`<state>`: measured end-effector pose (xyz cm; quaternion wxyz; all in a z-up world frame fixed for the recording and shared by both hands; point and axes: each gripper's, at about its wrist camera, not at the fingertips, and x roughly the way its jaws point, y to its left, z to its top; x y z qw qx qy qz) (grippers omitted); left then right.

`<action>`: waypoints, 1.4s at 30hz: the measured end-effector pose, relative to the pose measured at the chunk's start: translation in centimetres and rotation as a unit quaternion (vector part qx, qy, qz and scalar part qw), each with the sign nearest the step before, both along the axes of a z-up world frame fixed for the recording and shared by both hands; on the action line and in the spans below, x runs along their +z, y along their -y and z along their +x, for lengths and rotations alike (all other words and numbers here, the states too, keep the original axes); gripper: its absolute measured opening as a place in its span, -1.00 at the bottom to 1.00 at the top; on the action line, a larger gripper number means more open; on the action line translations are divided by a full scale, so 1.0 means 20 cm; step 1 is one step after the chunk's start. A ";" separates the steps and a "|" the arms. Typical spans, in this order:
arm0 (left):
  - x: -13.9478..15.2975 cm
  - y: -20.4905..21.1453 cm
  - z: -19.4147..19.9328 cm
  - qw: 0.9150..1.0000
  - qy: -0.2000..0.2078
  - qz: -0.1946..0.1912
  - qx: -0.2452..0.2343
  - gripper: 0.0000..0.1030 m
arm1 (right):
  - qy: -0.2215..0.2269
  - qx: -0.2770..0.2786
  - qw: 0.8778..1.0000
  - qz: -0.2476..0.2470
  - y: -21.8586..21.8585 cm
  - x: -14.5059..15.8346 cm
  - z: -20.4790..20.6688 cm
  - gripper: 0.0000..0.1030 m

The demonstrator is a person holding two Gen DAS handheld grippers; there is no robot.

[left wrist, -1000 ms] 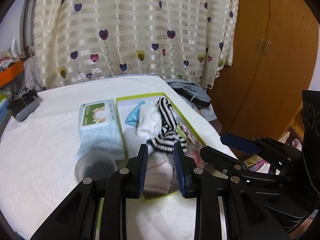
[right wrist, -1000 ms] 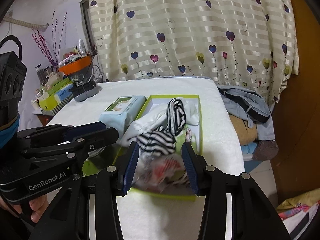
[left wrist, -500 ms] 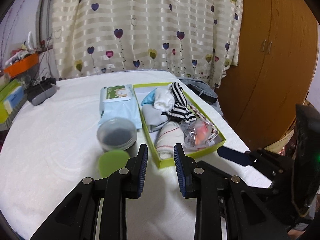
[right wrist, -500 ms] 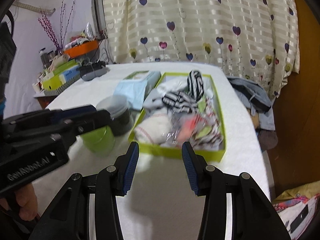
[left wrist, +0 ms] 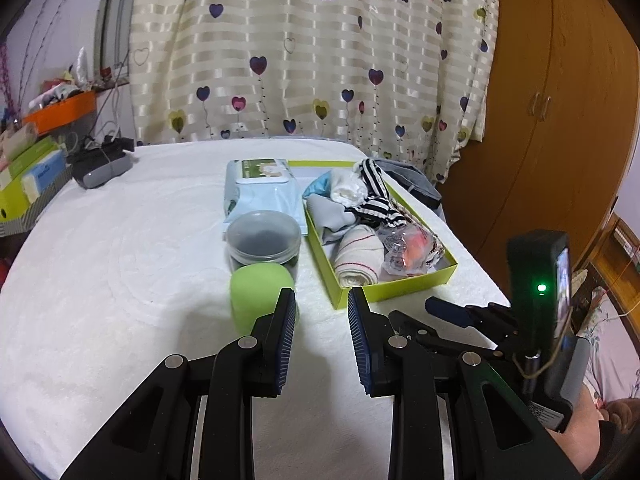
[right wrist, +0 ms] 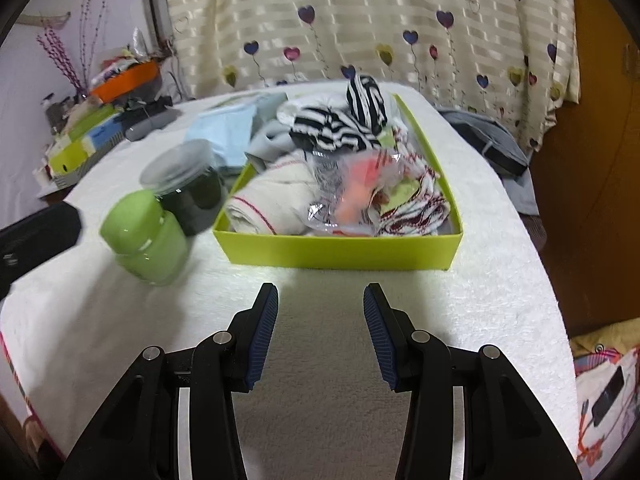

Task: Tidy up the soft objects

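Blurring box (right wrist: 336, 246) contents, left gripper (left wrist: 321, 300) and right gripper (right wrist: 320, 294) parted, empty.

Front of box (right wrist: 338, 249): bare white tablecloth (right wrist: 320, 360), open.
Left of box: green jar (right wrist: 146, 236), dark jar (right wrist: 188, 188), wipes pack (left wrist: 262, 190) crowd close.
Box inside: heaped full.

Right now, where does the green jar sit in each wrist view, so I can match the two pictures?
Left wrist view: the green jar is low at centre, partly behind the left gripper's left finger, in front of the clear-lidded dark jar.
Right wrist view: the green jar stands at middle left, left of the box.
Shared landmark: the lime-green box of soft things.
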<state>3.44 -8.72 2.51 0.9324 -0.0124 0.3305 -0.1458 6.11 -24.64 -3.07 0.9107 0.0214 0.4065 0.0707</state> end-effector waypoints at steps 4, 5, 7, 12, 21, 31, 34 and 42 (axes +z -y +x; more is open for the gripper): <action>0.00 -0.04 0.01 1.000 -0.003 -0.005 0.007 -0.50 | -0.021 -0.012 0.999 -0.028 -0.03 -0.01 0.03 -0.11; -0.01 -0.05 0.01 1.000 -0.004 -0.007 0.008 -0.50 | -0.021 -0.013 0.999 -0.027 -0.03 -0.01 0.03 -0.11; -0.01 -0.07 0.02 1.000 -0.007 -0.010 0.011 -0.50 | -0.027 -0.015 0.999 -0.018 -0.03 -0.02 0.04 -0.11; -0.04 -0.09 0.04 1.000 -0.015 -0.014 0.016 -0.50 | -0.031 -0.009 0.999 -0.021 -0.05 -0.03 0.06 -0.01; -0.08 -0.10 0.01 0.999 -0.026 -0.008 0.021 -0.50 | -0.037 0.013 0.999 -0.033 -0.10 -0.04 0.07 0.34; -0.11 -0.09 0.00 0.999 -0.040 0.000 0.011 -0.49 | -0.037 0.015 0.998 -0.048 -0.16 -0.04 0.05 0.36; -0.12 -0.09 0.01 0.999 -0.047 0.004 0.012 -0.49 | -0.037 0.016 0.998 -0.044 -0.13 -0.04 0.05 0.36; -0.14 -0.08 0.02 0.998 -0.059 0.009 0.017 -0.49 | -0.037 0.016 0.998 -0.046 -0.12 -0.04 0.05 0.36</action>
